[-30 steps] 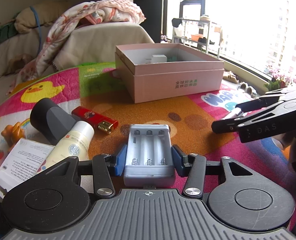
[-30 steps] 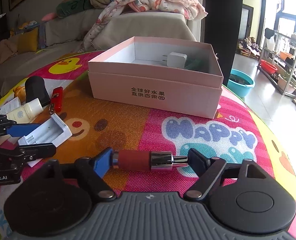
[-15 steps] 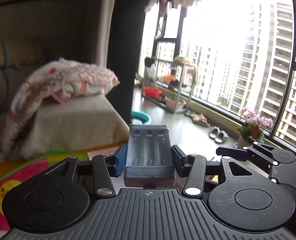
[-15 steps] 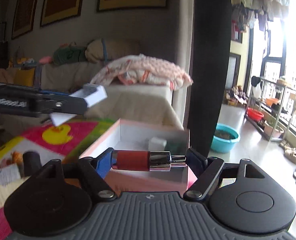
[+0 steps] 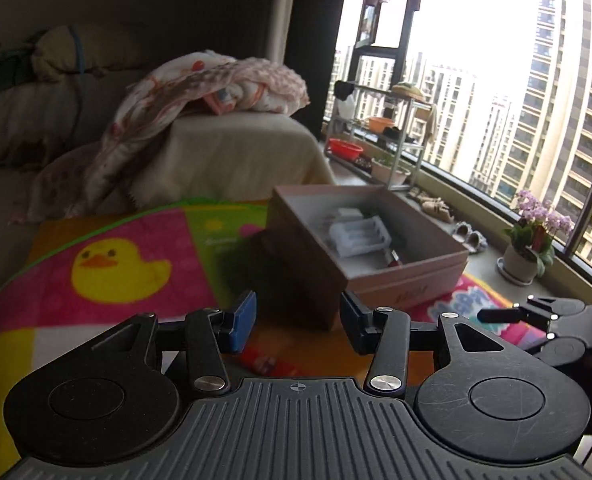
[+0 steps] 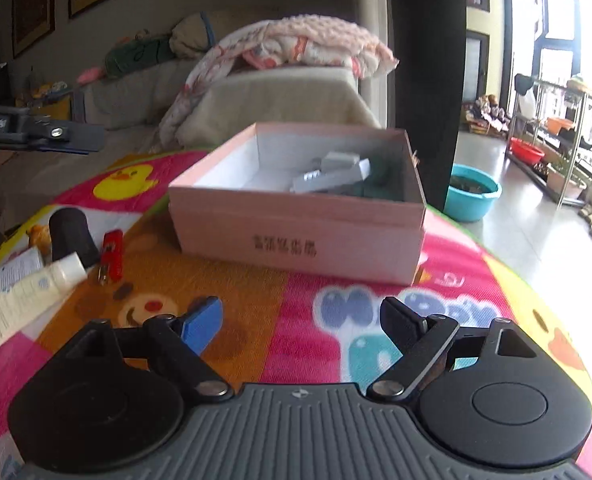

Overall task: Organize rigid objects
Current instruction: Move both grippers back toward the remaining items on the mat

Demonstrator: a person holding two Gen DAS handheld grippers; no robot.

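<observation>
The pink cardboard box (image 5: pixel 408 288) stands open on the colourful play mat. Inside it lie the white battery holder (image 5: pixel 360 234) and a red-and-silver cylinder (image 5: pixel 394 258). My left gripper (image 5: pixel 296 320) hovers just short of the box with nothing between its blue pads, and its jaws are closing slightly. In the right wrist view the box (image 6: pixel 296 236) is ahead, with the battery holder (image 6: pixel 328 178) tilted inside. My right gripper (image 6: pixel 300 320) is low over the mat with nothing between its fingers, and its jaws are opening.
On the mat left of the box lie a red lighter (image 6: pixel 112 254), a black cylinder (image 6: pixel 72 236), a white tube (image 6: pixel 28 296) and a leaflet. A blanket-covered sofa stands behind. A teal basin (image 6: pixel 472 192) sits on the floor to the right.
Both grippers rose from the mat and moved to the box. The left let go of the battery holder and the right let go of the red-and-silver cylinder; both now lie in the box.
</observation>
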